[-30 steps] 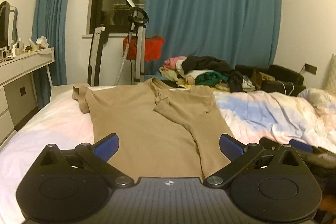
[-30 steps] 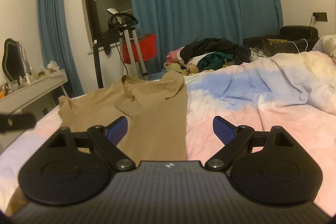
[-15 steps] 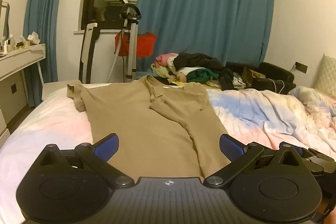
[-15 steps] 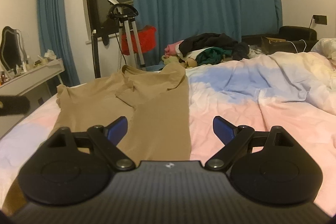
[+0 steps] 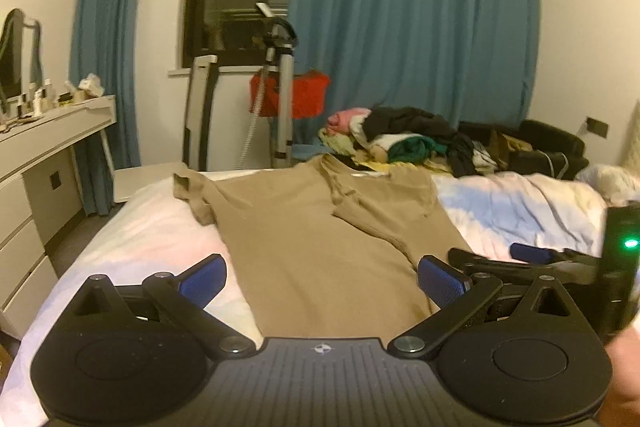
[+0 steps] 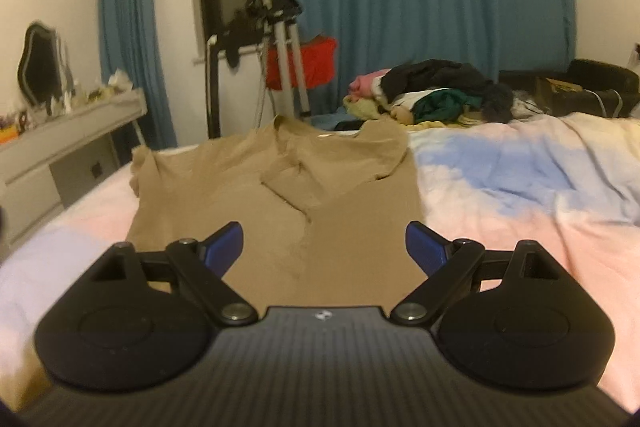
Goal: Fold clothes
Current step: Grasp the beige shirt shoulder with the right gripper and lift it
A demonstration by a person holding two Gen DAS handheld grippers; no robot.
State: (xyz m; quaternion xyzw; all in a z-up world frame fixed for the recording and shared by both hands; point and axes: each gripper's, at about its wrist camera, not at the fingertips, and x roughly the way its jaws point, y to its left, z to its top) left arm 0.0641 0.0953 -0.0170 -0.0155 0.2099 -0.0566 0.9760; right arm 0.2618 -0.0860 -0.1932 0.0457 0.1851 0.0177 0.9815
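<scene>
A tan shirt (image 5: 320,239) lies spread flat on the bed (image 5: 160,227), collar at the far end toward the blue curtain (image 5: 412,27) and hem nearest the cameras, so its long axis runs straight away from both tools. One sleeve is already folded in over the chest; the other sleeve (image 5: 192,195) still sticks out on the side of the white dresser (image 5: 48,155).

The left hand-held gripper (image 5: 322,277) hangs over the shirt's hem with its blue-padded fingers spread wide and nothing between them. The right hand-held gripper (image 6: 323,245) is likewise wide and empty, just beside the left one, above the hem on the side away from the dresser. The left one looks nearer the loose sleeve, so that fold probably falls to it.

The fabric seems thin, soft knit with shallow creases; it should pinch easily but drag and bunch on the quilted pastel cover. A heap of mixed clothes (image 6: 432,91) sits beyond the collar, apart from the shirt.
</scene>
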